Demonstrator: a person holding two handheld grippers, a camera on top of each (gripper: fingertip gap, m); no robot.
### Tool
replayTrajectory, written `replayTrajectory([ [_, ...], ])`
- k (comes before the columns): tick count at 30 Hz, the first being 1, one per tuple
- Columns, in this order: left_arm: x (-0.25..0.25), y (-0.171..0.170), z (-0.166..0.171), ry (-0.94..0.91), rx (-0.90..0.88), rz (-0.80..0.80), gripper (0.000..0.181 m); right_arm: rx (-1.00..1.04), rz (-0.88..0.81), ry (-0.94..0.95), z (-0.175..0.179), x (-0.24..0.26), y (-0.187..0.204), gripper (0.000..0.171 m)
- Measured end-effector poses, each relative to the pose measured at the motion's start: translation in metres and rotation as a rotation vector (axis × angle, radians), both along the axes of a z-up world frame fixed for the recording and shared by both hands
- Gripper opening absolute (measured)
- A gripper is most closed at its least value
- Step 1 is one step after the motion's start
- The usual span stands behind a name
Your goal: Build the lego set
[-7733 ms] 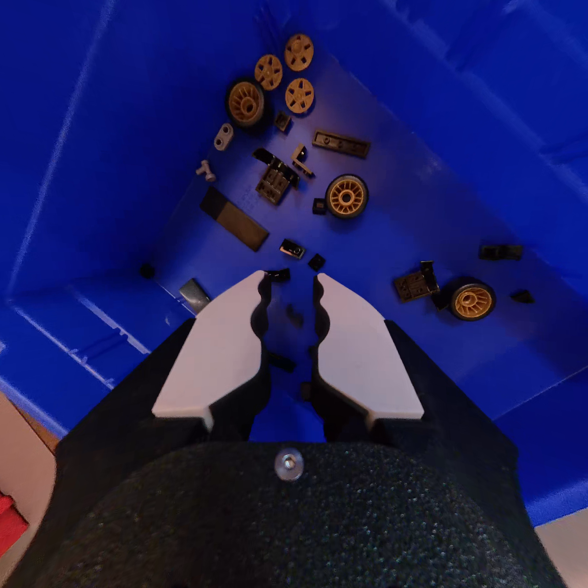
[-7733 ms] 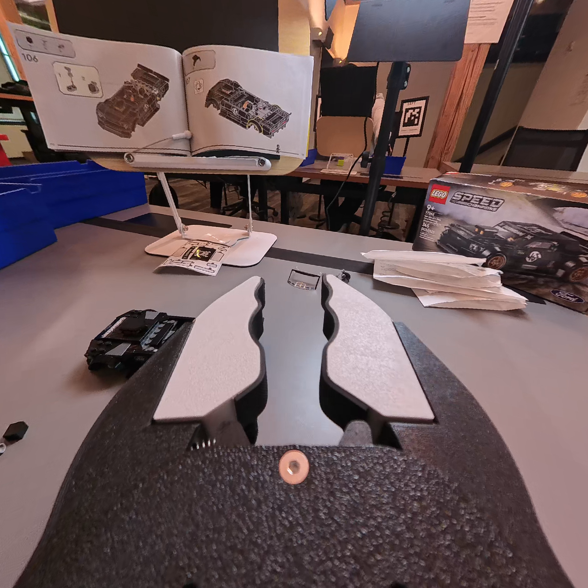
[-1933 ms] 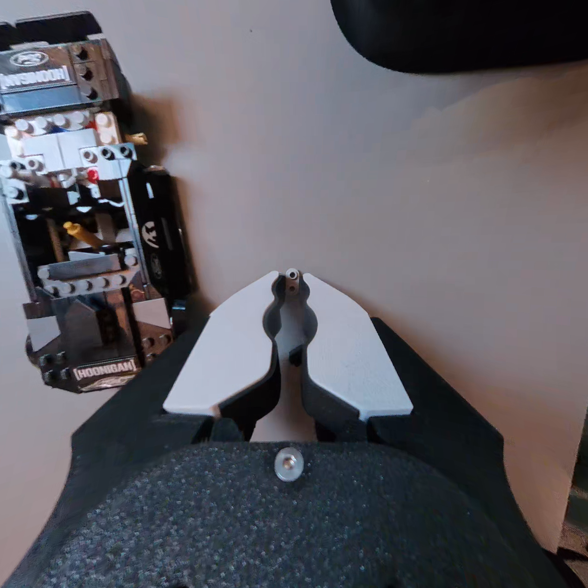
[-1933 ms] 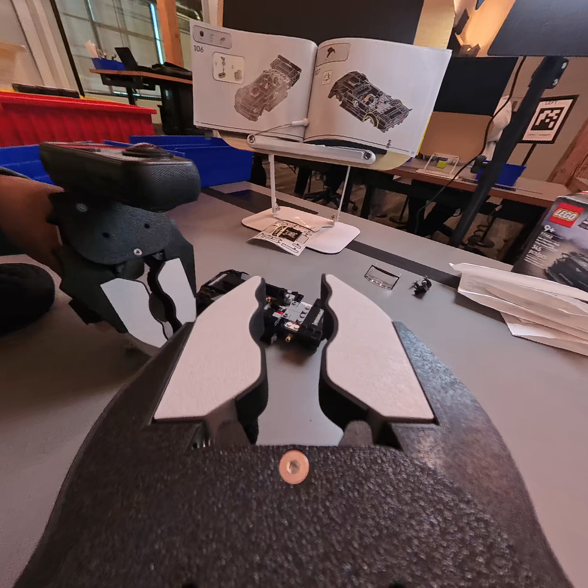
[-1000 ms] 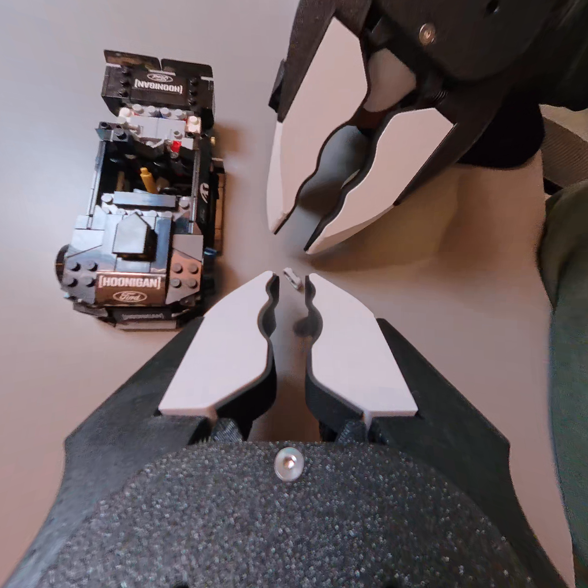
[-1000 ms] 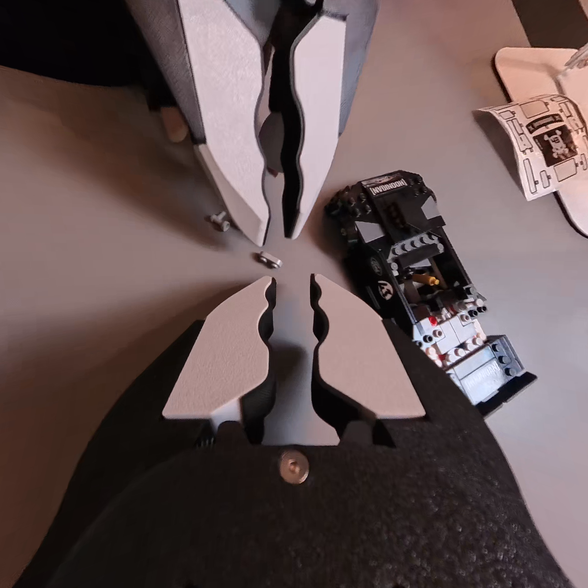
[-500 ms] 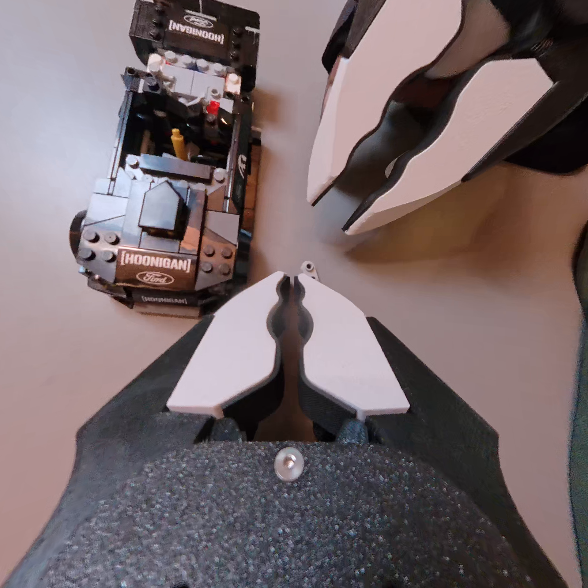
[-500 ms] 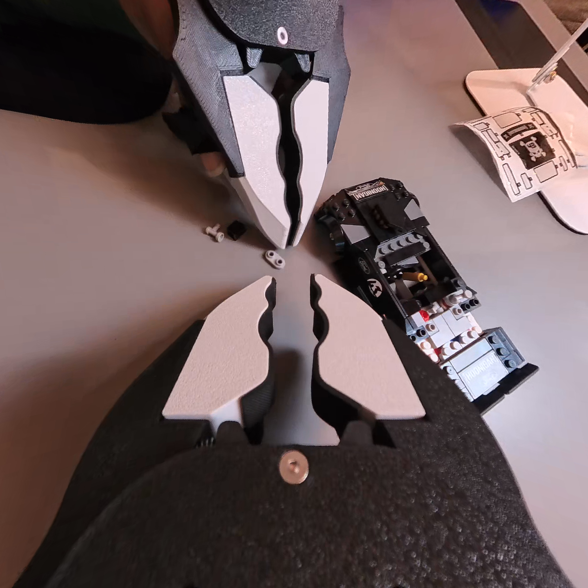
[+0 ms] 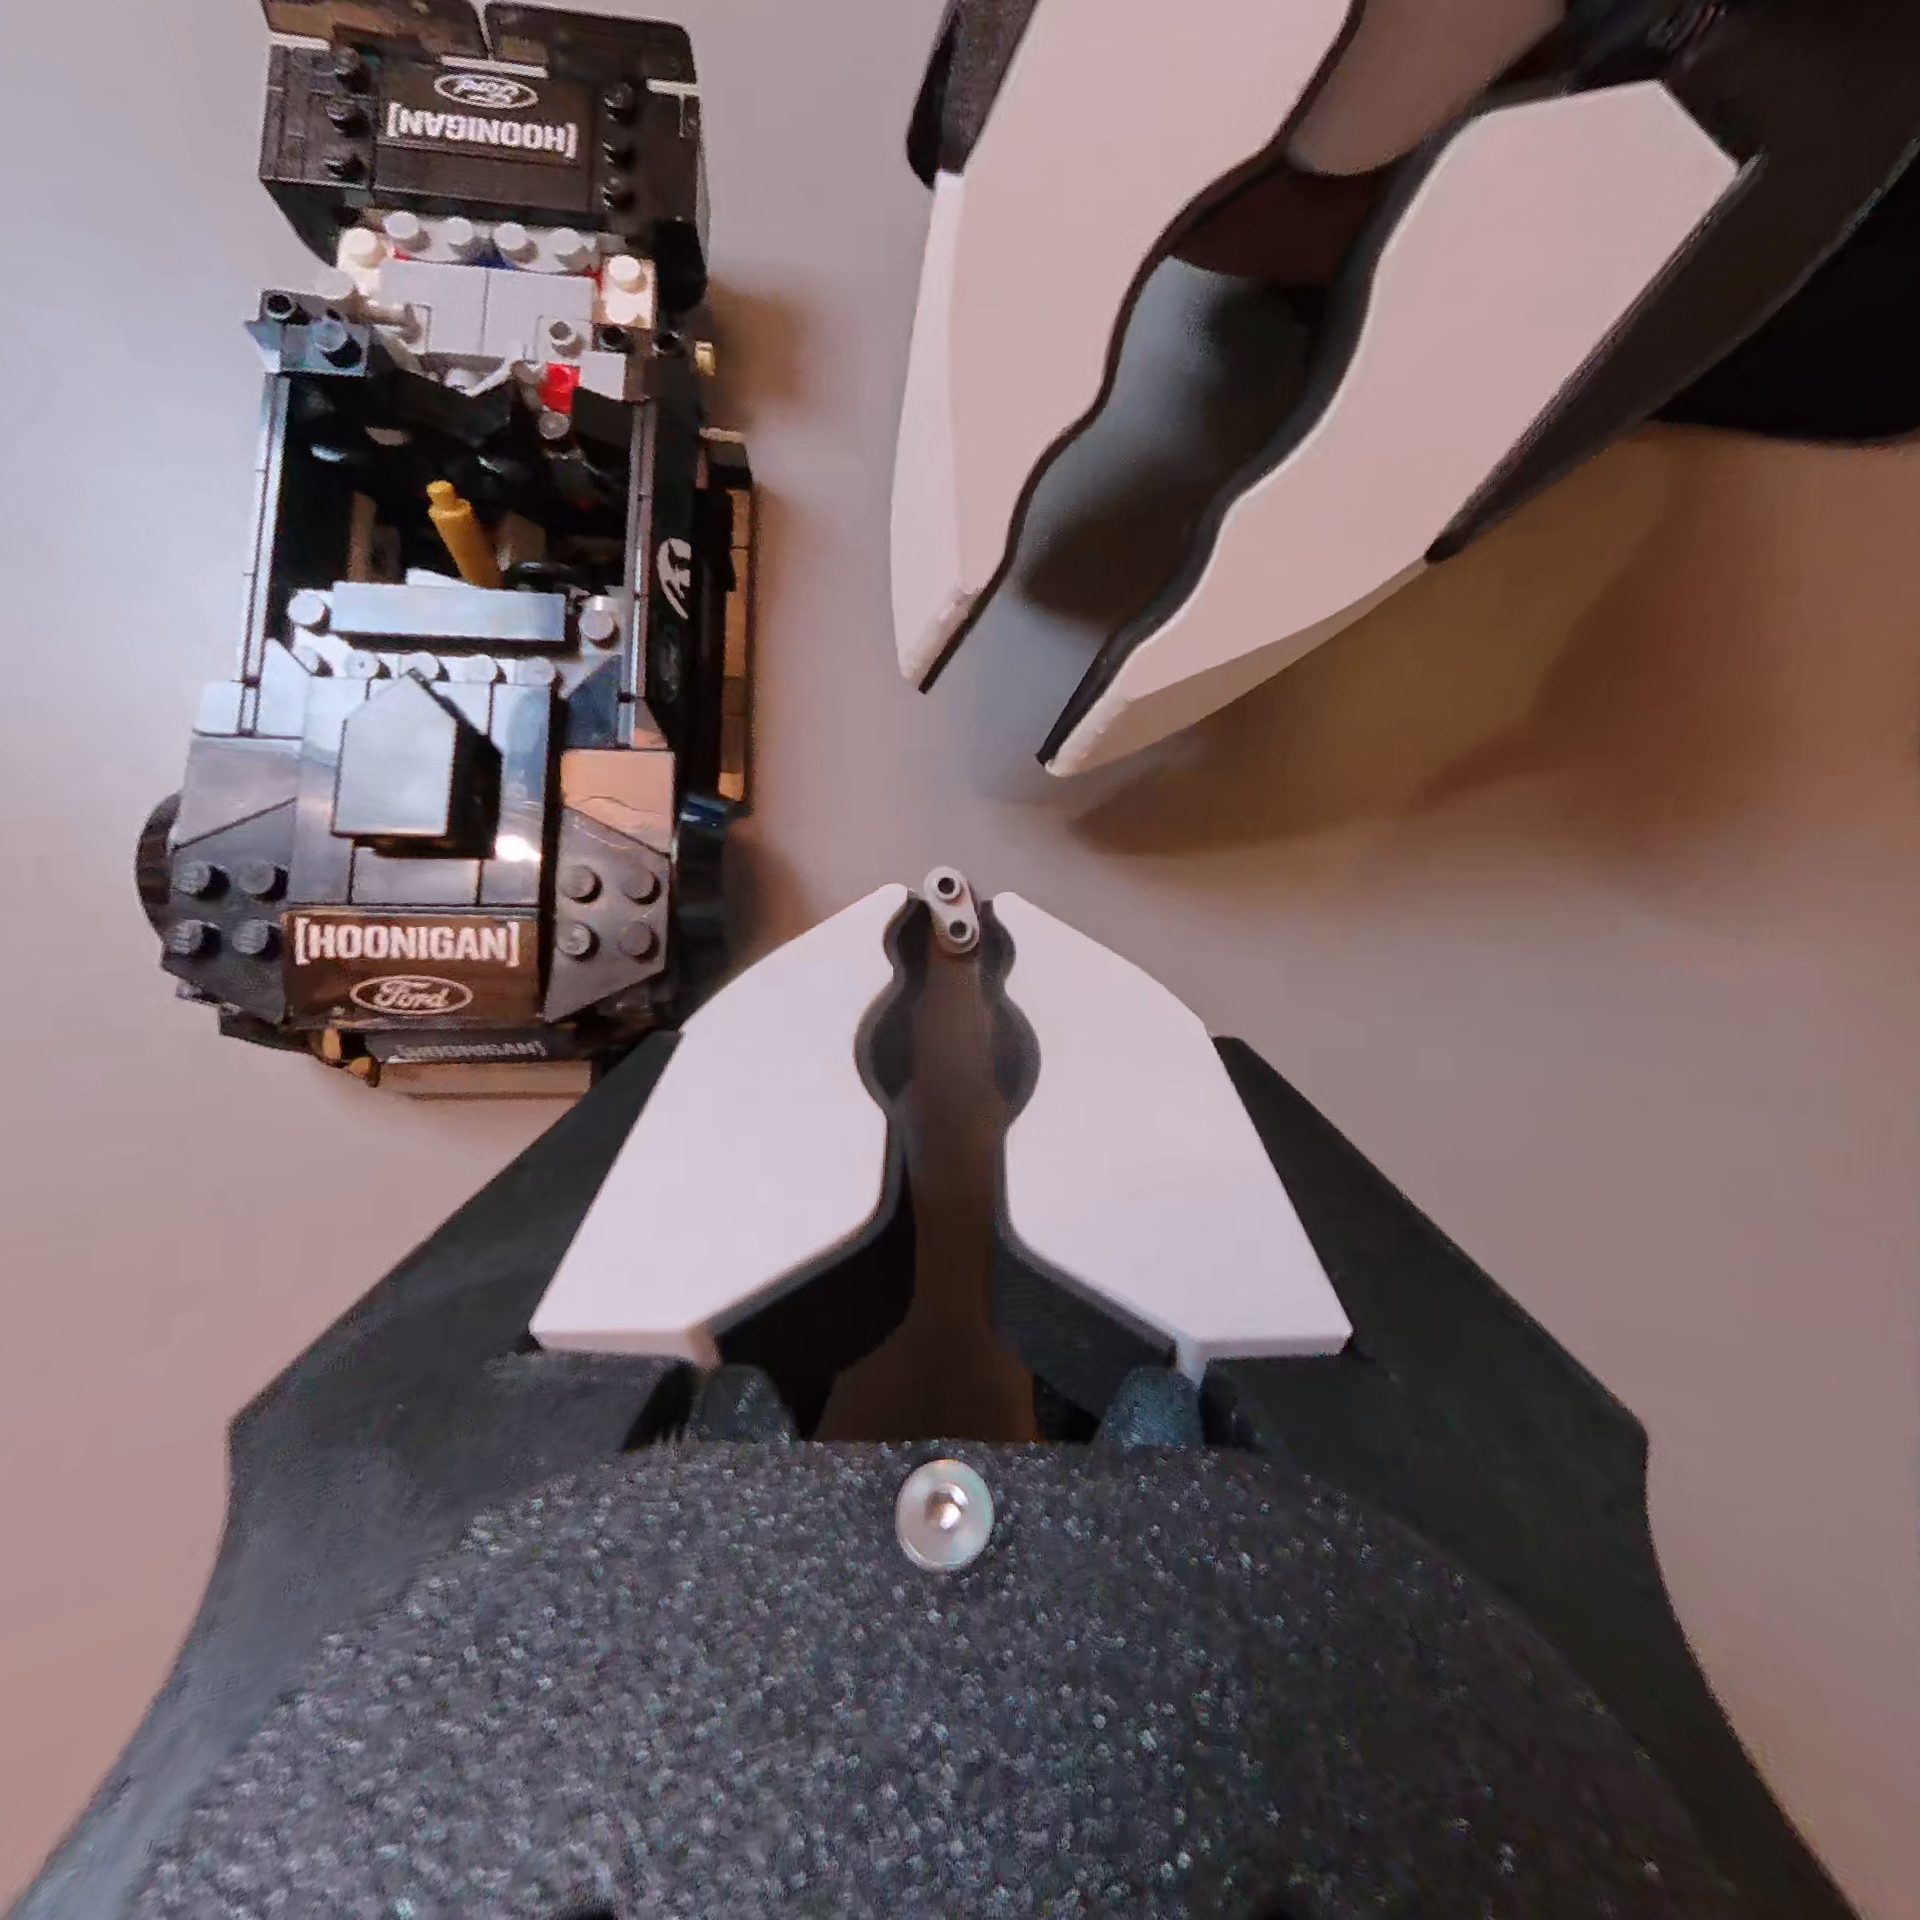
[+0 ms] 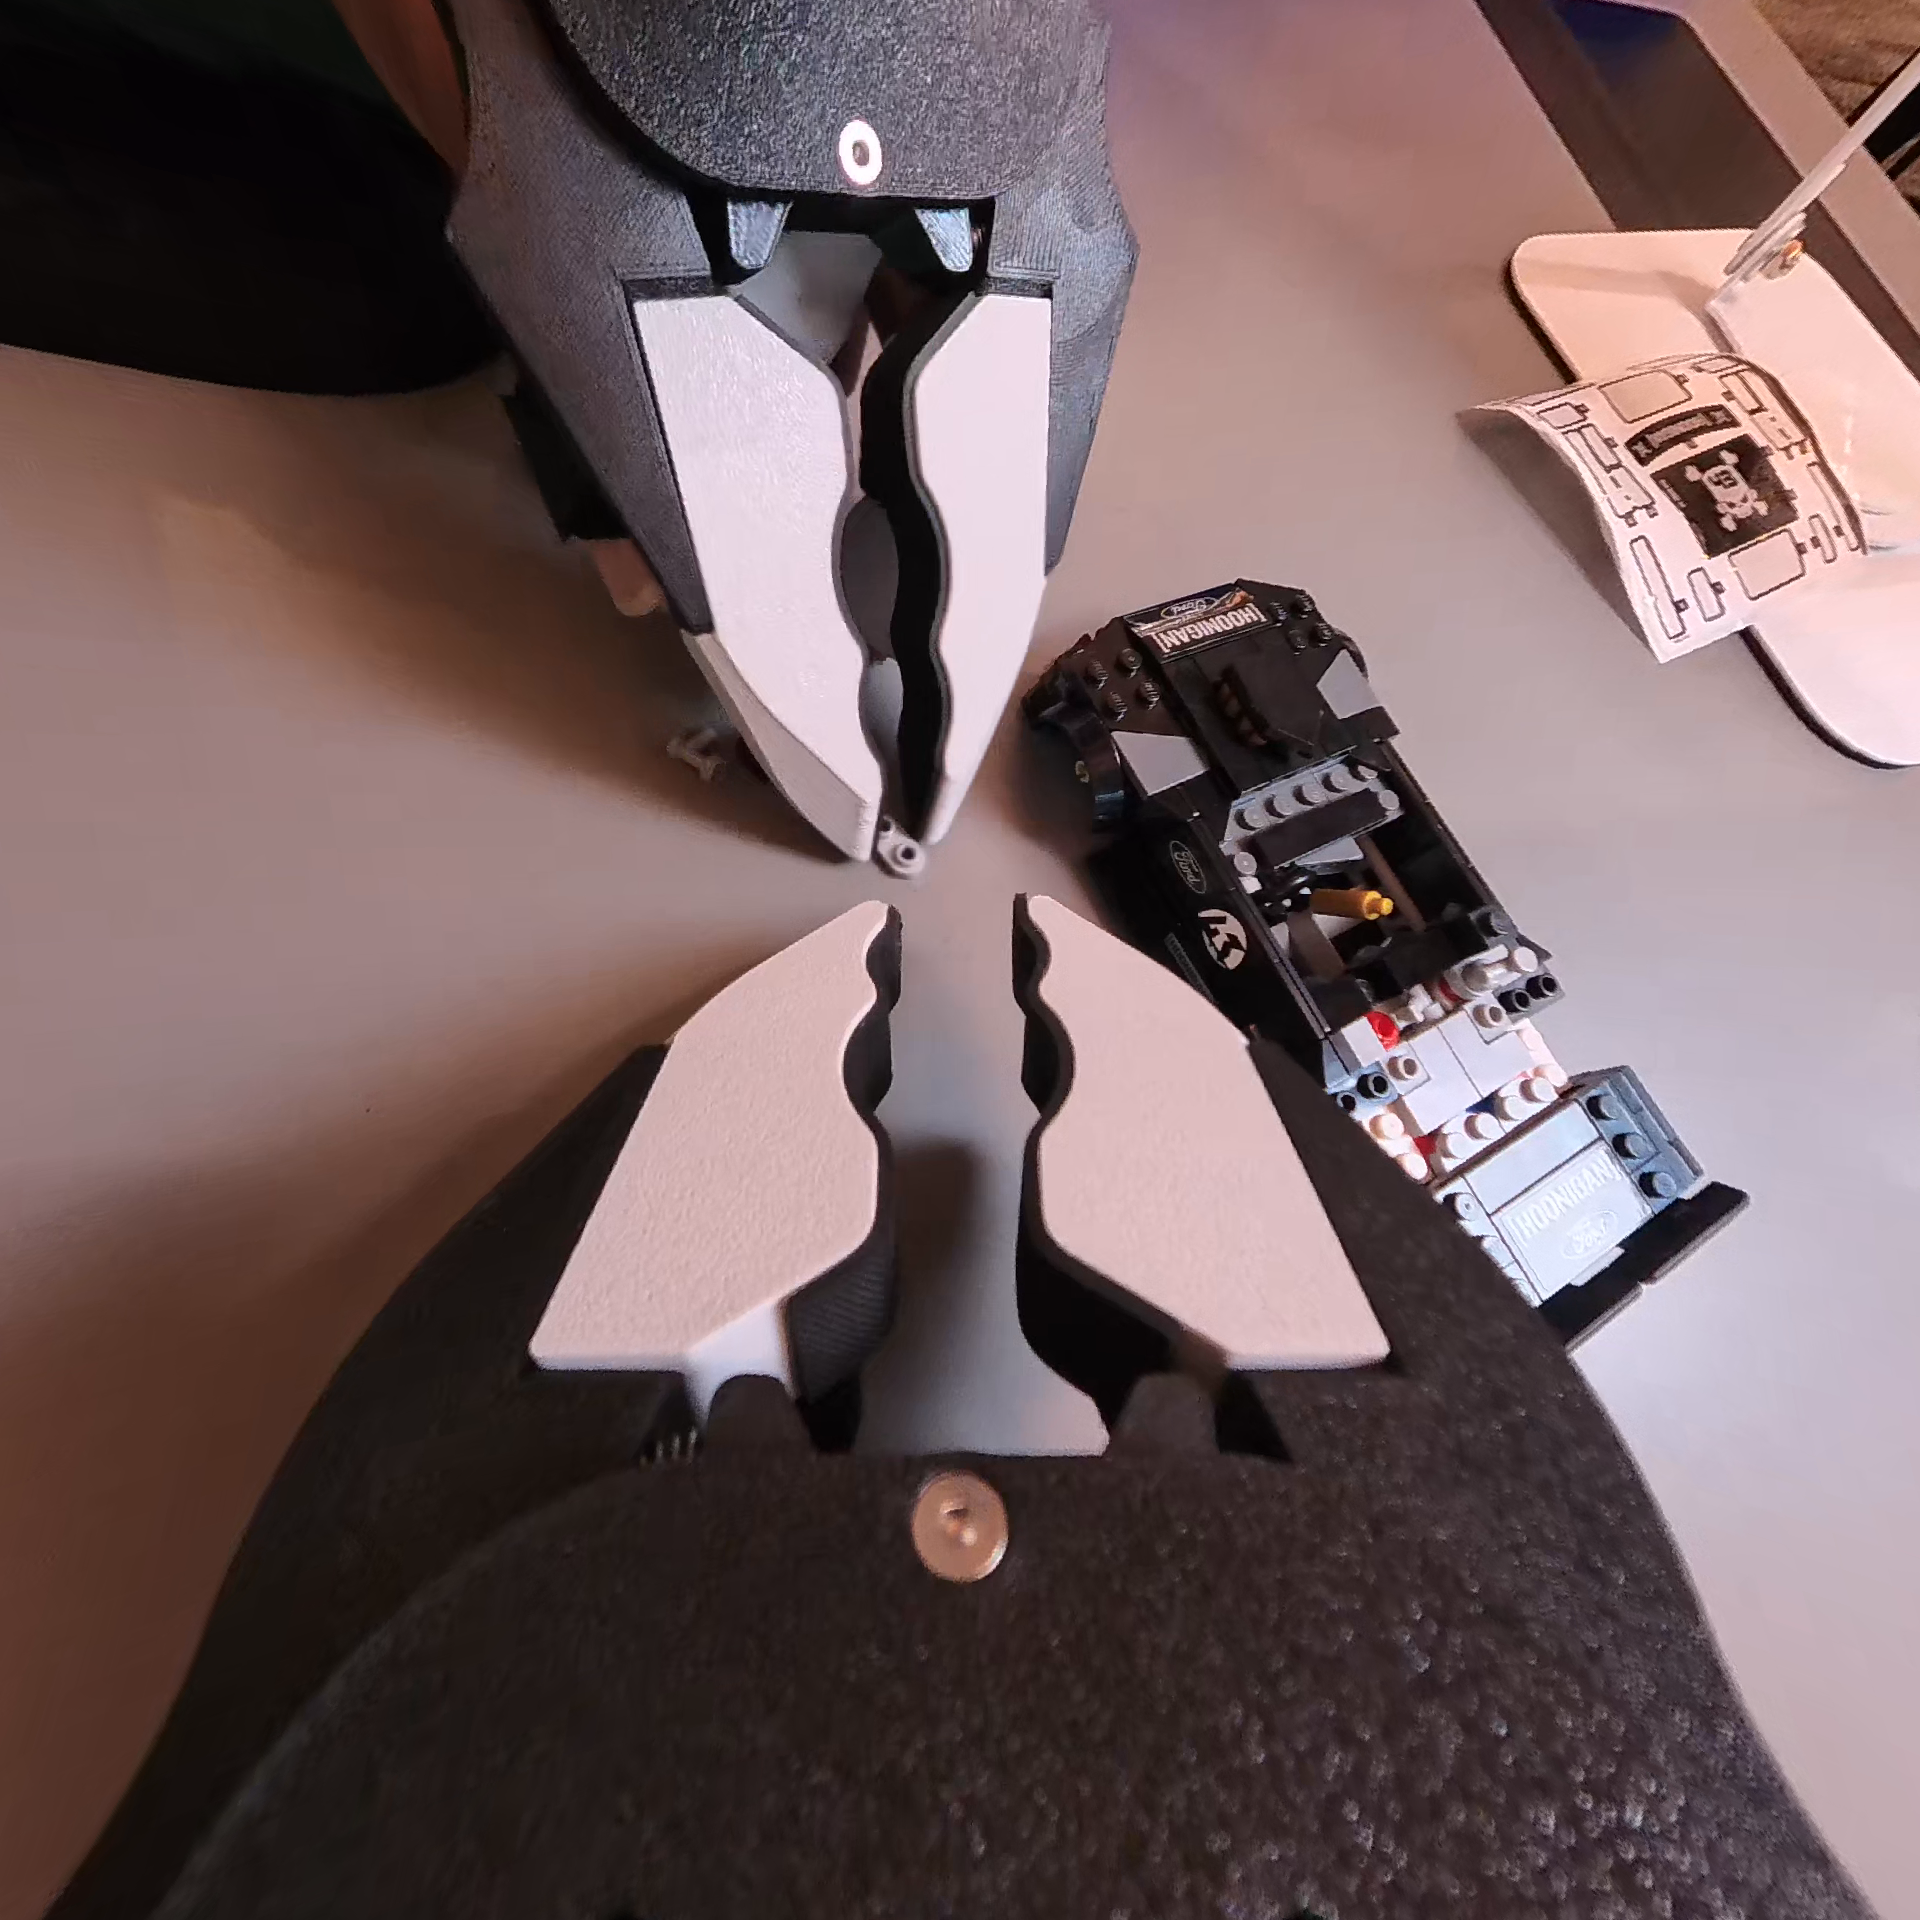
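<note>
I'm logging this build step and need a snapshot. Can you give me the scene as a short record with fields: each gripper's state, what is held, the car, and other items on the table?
left gripper: shut on the small grey two-hole piece, at its fingertips
right gripper: open, empty, facing the left gripper's tips
car model: partly built, black and grey, no roof, lying on the grey table beside both grippers
other items: sticker sheet on a white stand base; small grey pin beside the left gripper
</note>
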State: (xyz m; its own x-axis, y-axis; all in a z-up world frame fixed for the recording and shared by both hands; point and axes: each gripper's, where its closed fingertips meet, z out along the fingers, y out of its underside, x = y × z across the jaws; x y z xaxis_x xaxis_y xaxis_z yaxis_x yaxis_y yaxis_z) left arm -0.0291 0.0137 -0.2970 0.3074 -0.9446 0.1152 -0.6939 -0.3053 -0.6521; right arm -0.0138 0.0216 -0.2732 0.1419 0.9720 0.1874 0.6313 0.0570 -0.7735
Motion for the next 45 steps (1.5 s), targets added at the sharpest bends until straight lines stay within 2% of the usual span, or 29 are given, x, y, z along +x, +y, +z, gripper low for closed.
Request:
replayTrajectory([
  [7,-0.007,-0.015,0.002,-0.015,-0.052,-0.1,0.013,-0.001,0.014,-0.001,0.0,-0.001,-0.004,0.021],
  [11,-0.009,-0.018,0.02,-0.136,-0.107,-0.098,0.019,-0.004,0.02,0.003,0.001,-0.003,-0.006,0.02],
  [18,-0.033,-0.029,0.006,-0.04,-0.084,-0.181,0.02,-0.01,0.03,0.003,0.001,-0.006,-0.01,0.021],
  [28,-0.031,-0.035,0.001,0.025,-0.051,-0.201,0.016,0.005,0.034,-0.002,0.001,-0.008,-0.013,0.021],
  [41,-0.013,-0.06,0.0,-0.005,-0.052,-0.336,0.007,0.019,0.03,0.007,0.002,-0.008,-0.014,0.02],
  [45,-0.01,-0.056,0.017,-0.093,-0.027,-0.32,0.012,0.019,0.025,0.023,0.005,-0.007,-0.013,0.02],
])
